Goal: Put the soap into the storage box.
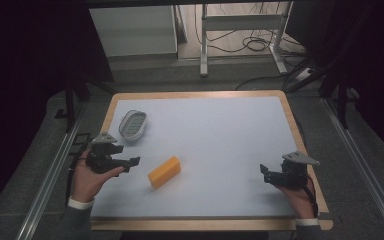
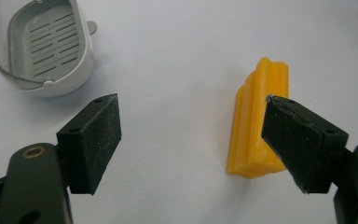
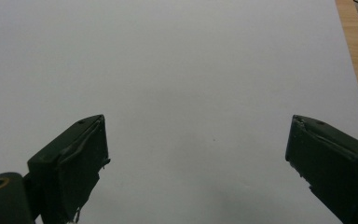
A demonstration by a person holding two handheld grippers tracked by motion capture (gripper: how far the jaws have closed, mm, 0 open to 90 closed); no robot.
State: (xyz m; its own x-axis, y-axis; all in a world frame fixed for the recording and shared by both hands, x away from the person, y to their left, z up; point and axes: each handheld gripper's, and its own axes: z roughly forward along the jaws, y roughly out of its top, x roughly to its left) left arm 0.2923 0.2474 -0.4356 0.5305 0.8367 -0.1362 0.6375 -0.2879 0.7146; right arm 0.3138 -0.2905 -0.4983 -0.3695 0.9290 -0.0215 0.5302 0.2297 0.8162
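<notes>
The work surface is a pale blue-white mat on a wood-edged table (image 1: 290, 117), set in a dim room with a metal frame and loose cables on the floor at the top of the high view.

Left gripper (image 2: 191, 140): the 2 black jaws stand wide apart and hold nothing. In the left gripper view, the right-hand jaw overlaps the lower right corner of the yellow ridged rectangular block (image 2: 256, 126); contact cannot be confirmed. The block lies flat on the mat at centre right of that view, off the gap's centreline. In the high view the left gripper (image 1: 132, 164) sits at lower left, with the block (image 1: 164, 171) just beside its tips, slightly left of the frame's centre.

The grey oval plastic basket with a slotted floor (image 2: 46, 44) rests at the upper left of the left gripper view, well apart from the block.

Right gripper (image 3: 196, 154): both jaws are spread wide over bare mat. In the high view it (image 1: 264, 172) sits at lower right, well apart from the block.

Risks, as judged:
1. The gap is not centred on the block. An advance on the present line would likely push the block rather than straddle it.
2. Closing on a ridged corner could rotate the block or let it slip.
</notes>
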